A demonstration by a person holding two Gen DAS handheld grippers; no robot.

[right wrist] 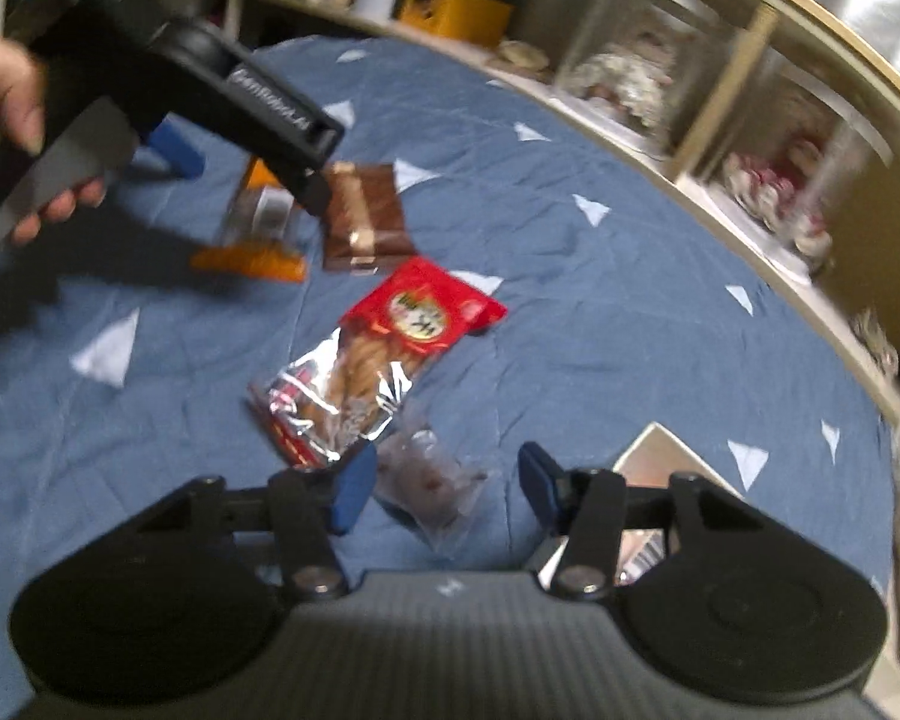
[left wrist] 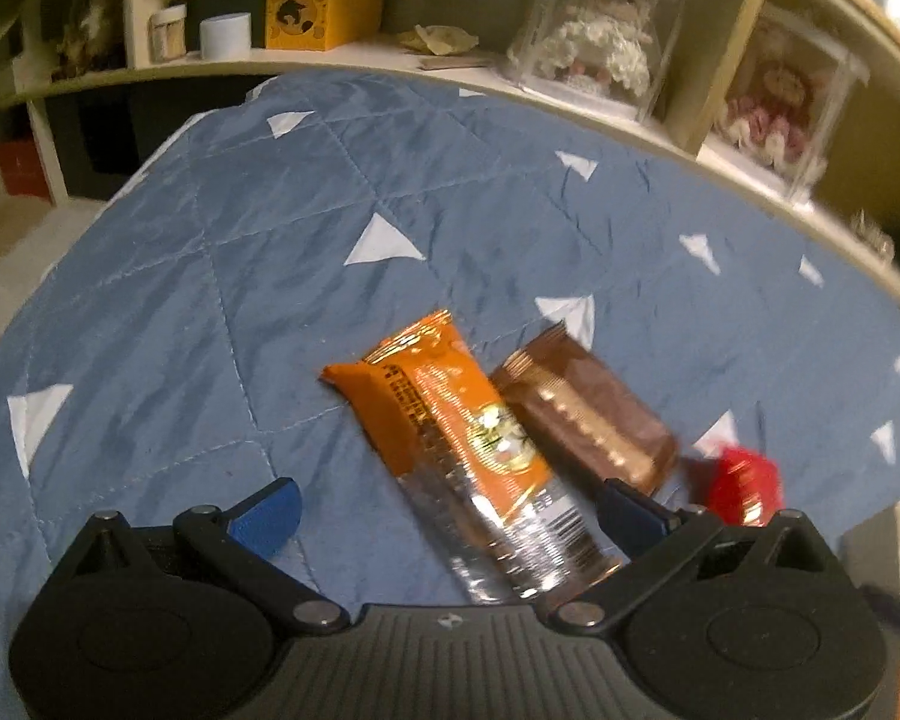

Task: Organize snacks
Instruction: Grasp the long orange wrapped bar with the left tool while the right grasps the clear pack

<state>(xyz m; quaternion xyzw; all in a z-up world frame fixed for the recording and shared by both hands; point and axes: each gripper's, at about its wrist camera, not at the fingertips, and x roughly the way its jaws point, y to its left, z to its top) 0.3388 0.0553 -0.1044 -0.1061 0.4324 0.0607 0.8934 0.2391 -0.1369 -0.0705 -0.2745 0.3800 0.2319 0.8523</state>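
An orange snack bar [left wrist: 462, 438] lies on the blue quilt [left wrist: 270, 240] between the wide-open fingers of my left gripper [left wrist: 450, 510]; its near end reaches under the gripper. A brown snack pack [left wrist: 588, 408] lies just right of it, touching the right finger. A red snack bag [left wrist: 741, 489] shows at the right edge. In the right wrist view my right gripper [right wrist: 444, 483] is open, with a small clear packet [right wrist: 429, 483] between its fingers. The red-and-clear snack bag [right wrist: 384, 354] lies just beyond. The left gripper [right wrist: 240, 120] hovers over the orange bar [right wrist: 252, 240] and brown pack [right wrist: 366, 219].
A cream shelf unit [left wrist: 570, 90] runs along the far side of the bed, holding a yellow box [left wrist: 318, 15], a white jar [left wrist: 225, 36] and clear boxes with dolls [left wrist: 606, 36]. A pale box [right wrist: 660, 456] lies on the quilt by my right finger.
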